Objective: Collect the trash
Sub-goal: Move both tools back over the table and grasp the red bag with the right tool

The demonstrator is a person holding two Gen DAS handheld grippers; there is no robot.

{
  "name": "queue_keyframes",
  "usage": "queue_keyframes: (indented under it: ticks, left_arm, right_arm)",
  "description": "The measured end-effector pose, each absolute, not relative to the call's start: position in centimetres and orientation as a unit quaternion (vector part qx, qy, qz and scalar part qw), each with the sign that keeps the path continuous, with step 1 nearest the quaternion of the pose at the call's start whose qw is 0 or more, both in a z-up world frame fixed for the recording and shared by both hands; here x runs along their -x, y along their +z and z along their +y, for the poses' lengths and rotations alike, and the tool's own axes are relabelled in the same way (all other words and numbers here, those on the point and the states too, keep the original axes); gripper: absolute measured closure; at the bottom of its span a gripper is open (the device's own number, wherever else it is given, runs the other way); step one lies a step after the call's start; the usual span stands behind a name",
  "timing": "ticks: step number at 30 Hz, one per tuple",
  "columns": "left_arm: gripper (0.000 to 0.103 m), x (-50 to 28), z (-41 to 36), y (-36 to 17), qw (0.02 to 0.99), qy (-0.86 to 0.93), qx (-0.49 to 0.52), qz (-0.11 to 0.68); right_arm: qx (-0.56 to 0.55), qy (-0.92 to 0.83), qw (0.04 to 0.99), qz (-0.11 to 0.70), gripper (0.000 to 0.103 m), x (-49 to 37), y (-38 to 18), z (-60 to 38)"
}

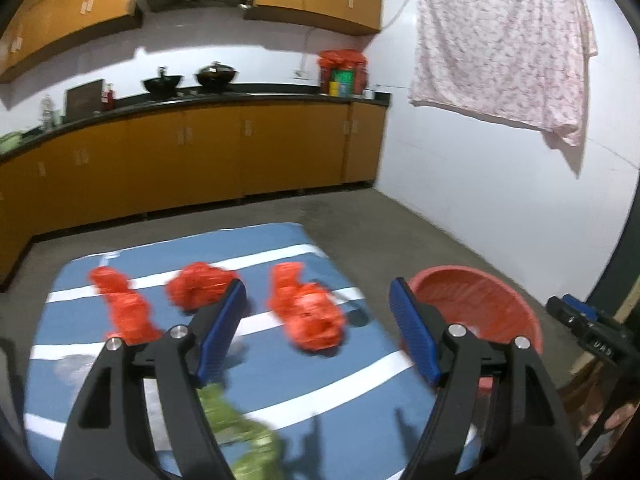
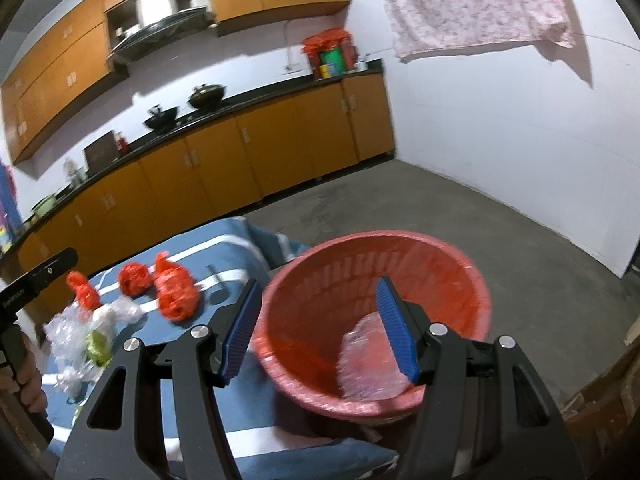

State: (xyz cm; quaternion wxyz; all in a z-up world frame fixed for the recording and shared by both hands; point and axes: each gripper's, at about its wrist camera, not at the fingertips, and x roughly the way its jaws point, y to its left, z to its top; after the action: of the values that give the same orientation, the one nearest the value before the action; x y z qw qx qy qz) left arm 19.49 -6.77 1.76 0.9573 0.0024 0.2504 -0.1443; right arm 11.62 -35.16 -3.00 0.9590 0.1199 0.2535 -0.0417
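One wad binned, plenty left on the cloth

Your right gripper (image 2: 318, 330) hangs wide open and empty over the red basket (image 2: 452, 258), clear plastic wad (image 2: 366, 360) inside. Left gripper (image 1: 318, 330) is spread just as wide, holding nothing, above the striped cloth (image 1: 280, 376). I'd drop straight onto the nearest red bag (image 1: 308, 314) and pinch its bulky middle, not a loose edge.

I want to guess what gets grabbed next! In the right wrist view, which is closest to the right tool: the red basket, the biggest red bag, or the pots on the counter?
1. Red basket, right under the right tool.
2. Biggest red bag, left on the table.
3. Pots, far back.
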Motion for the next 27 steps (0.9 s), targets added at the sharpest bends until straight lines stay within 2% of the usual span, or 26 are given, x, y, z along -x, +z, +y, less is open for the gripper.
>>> queue_keyframes:
  ticks: [15, 17, 20, 27]
  left_arm:
    - [0.019, -16.3, 8.7, -0.8, 0.960, 0.043, 0.024, 0.274]
    - [0.018, -16.0, 10.3, -1.3, 0.958, 0.053, 0.030, 0.280]
    - [0.015, -15.6, 11.9, -2.0, 0.957, 0.059, 0.037, 0.283]
    - [0.008, -15.6, 13.2, -2.4, 0.959, 0.054, 0.034, 0.278]
  right_arm:
    - [-0.055, 0.058, 0.948, 0.309, 0.043, -15.4, -5.3, -23.2]
    - [-0.055, 0.062, 0.945, 0.316, 0.039, -16.3, -5.7, -22.3]
    - [-0.057, 0.059, 0.943, 0.324, 0.034, -18.1, -6.3, -21.4]
    - [-0.049, 0.050, 0.929, 0.363, 0.032, -24.1, -8.6, -19.7]
